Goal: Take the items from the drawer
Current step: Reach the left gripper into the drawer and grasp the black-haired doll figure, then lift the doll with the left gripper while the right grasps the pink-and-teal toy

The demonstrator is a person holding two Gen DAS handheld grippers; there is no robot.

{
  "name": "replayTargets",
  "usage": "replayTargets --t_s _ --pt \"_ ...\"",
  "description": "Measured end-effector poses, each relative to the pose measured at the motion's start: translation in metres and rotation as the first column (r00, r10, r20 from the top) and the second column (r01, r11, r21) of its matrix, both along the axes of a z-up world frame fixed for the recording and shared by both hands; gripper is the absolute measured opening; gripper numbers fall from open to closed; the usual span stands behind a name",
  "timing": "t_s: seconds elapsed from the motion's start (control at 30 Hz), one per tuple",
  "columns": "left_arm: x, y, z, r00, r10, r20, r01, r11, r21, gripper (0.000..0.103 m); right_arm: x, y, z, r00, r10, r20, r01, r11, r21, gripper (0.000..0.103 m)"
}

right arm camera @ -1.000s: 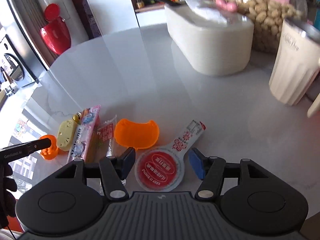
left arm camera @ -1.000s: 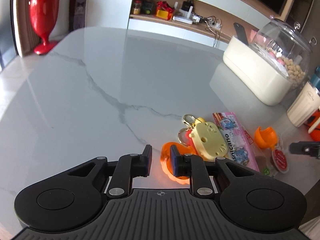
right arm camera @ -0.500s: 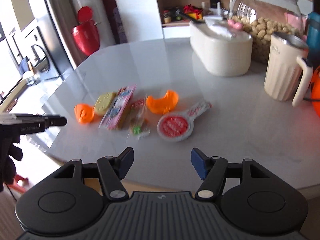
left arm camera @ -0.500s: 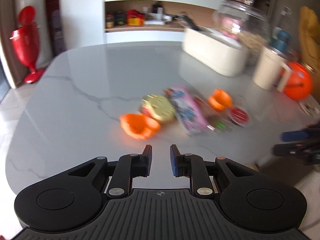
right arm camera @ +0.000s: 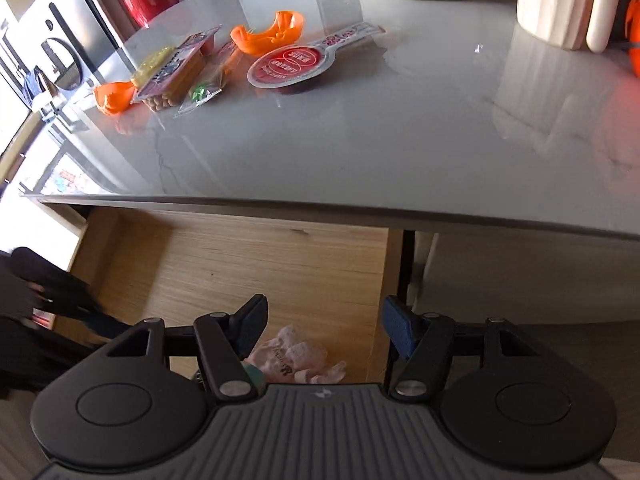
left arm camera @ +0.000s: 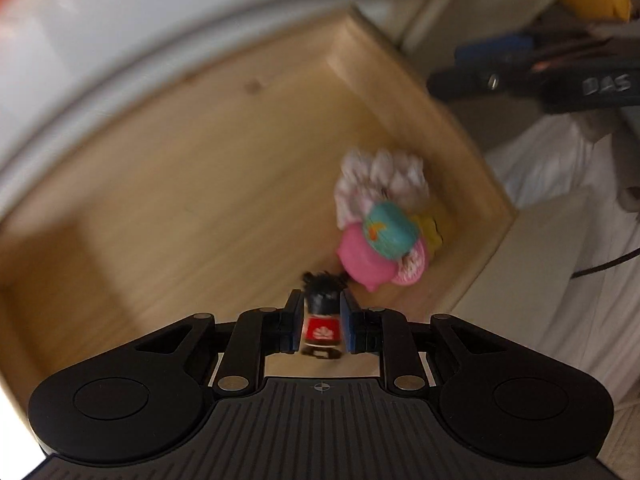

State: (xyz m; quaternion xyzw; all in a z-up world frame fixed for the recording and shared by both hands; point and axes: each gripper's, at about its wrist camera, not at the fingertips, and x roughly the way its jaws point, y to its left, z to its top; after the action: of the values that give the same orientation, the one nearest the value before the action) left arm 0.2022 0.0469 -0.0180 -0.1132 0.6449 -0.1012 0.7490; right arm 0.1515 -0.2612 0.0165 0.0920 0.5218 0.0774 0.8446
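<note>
The wooden drawer (left arm camera: 200, 200) stands pulled out under the table edge. In its right corner lie a pink toy (left arm camera: 362, 258), a teal piece (left arm camera: 390, 230), a yellow piece (left arm camera: 432, 228) and a pale pink wrapper bundle (left arm camera: 380, 178). My left gripper (left arm camera: 320, 308) points steeply down into the drawer, its jaws almost together. A small figure (left arm camera: 322, 320) with black hair and a red body shows in the narrow gap; blur hides any contact. My right gripper (right arm camera: 324, 328) hangs open over the drawer (right arm camera: 260, 264), above the wrapper bundle (right arm camera: 296, 354).
On the marble table (right arm camera: 360, 152) lie two orange shells (right arm camera: 268, 32), a red-lidded cup (right arm camera: 288, 66) and snack packs (right arm camera: 176, 72). A cream mug (right arm camera: 568, 0) stands at the back right. A gloved hand (right arm camera: 24, 296) is at the drawer's left side.
Both grippers have left the tabletop and dropped to the open drawer. The left one has swung and tilted down into it. The jaw gaps look the same.
</note>
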Motion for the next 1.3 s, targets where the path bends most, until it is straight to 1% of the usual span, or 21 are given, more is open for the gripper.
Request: replayTargets --t_s 0.07,0.17,0.27,0.33,0.43,0.47,0.53,0.63,0.73,0.8,0.87,0.93,1.0,1.03,1.07,1.1,1.13,1.27,1.3 --pt "0.010 -0.004 -0.015 0.997 -0.040 -0.068 0.038 0.999 -0.022 0.021 0.001 0.002 -0.004 1.000 0.001 -0.017 -0.002 1.000 -0.018 0.064" --pt "0.014 -0.012 -0.033 0.991 -0.066 -0.119 0.066 0.998 -0.002 0.021 0.005 0.002 -0.011 0.998 0.012 -0.056 -0.012 1.000 -0.014 0.064" --pt "0.019 -0.019 -0.049 0.981 -0.096 -0.171 0.099 0.995 0.006 0.030 0.005 0.004 -0.012 0.998 0.030 -0.064 -0.030 1.000 0.000 0.064" --pt "0.021 -0.024 -0.056 0.974 -0.124 -0.189 0.128 0.992 0.007 0.032 0.007 0.006 -0.013 0.997 0.035 -0.065 -0.035 0.999 -0.003 0.064" --pt "0.027 -0.024 -0.064 0.973 -0.112 -0.201 0.114 0.994 -0.005 0.032 0.009 0.011 -0.016 0.996 0.039 -0.081 -0.041 0.999 -0.023 0.064" --pt "0.028 -0.023 -0.063 0.978 -0.099 -0.185 0.098 0.995 -0.017 0.031 0.009 0.013 -0.018 0.995 0.044 -0.087 -0.047 0.998 -0.034 0.064" --pt "0.028 -0.025 -0.061 0.986 -0.096 -0.134 0.097 0.995 -0.004 0.031 0.010 0.018 -0.022 0.993 0.056 -0.100 -0.062 0.996 -0.060 0.064" --pt "0.019 -0.022 -0.053 0.991 -0.097 -0.092 0.099 0.995 0.018 0.031 0.011 0.024 -0.028 0.990 0.068 -0.125 -0.080 0.992 -0.092 0.064" --pt "-0.001 -0.006 -0.030 0.999 -0.046 -0.020 0.047 0.999 0.026 0.031 0.011 0.022 -0.035 0.986 0.065 -0.156 -0.080 0.993 -0.087 0.064" --pt "-0.019 0.009 -0.016 1.000 0.011 0.021 -0.012 0.999 0.035 0.031 0.011 0.020 -0.037 0.984 0.052 -0.169 -0.068 0.994 -0.087 0.064" --pt "-0.039 0.027 -0.004 0.993 0.097 0.068 -0.099 0.994 0.036 0.031 0.011 0.021 -0.037 0.983 0.052 -0.175 -0.067 0.994 -0.083 0.064" --pt "-0.054 0.042 0.003 0.975 0.201 0.096 -0.202 0.979 0.001 0.031 0.012 0.027 -0.038 0.979 0.064 -0.195 -0.081 0.993 -0.082 0.064" --pt "-0.060 0.056 0.006 0.951 0.295 0.094 -0.294 0.955 -0.023 0.031 0.013 0.037 -0.040 0.969 0.071 -0.235 -0.082 0.996 -0.035 0.064" --pt "-0.059 0.059 0.007 0.942 0.321 0.093 -0.321 0.947 -0.023 0.031 0.015 0.043 -0.044 0.960 0.075 -0.271 -0.079 0.997 -0.002 0.064" --pt "-0.055 0.061 0.008 0.938 0.333 0.097 -0.333 0.943 -0.018 0.031 0.018 0.051 -0.048 0.948 0.079 -0.310 -0.077 0.997 0.019 0.064" --pt "-0.054 0.060 0.011 0.936 0.335 0.107 -0.335 0.942 -0.014 0.031 0.021 0.060 -0.052 0.937 0.081 -0.341 -0.079 0.997 0.019 0.064" --pt "-0.054 0.061 0.014 0.936 0.333 0.117 -0.334 0.942 -0.014 0.031 0.023 0.069 -0.056 0.928 0.084 -0.363 -0.090 0.996 0.002 0.064" --pt "-0.057 0.060 0.023 0.940 0.307 0.150 -0.308 0.951 -0.018 0.031 0.029 0.101 -0.072 0.903 0.105 -0.417 -0.171 0.978 -0.123 0.063" --pt "-0.061 0.059 0.022 0.941 0.298 0.158 -0.299 0.954 -0.014 0.031 0.029 0.105 -0.076 0.896 0.105 -0.432 -0.181 0.974 -0.139 0.060"
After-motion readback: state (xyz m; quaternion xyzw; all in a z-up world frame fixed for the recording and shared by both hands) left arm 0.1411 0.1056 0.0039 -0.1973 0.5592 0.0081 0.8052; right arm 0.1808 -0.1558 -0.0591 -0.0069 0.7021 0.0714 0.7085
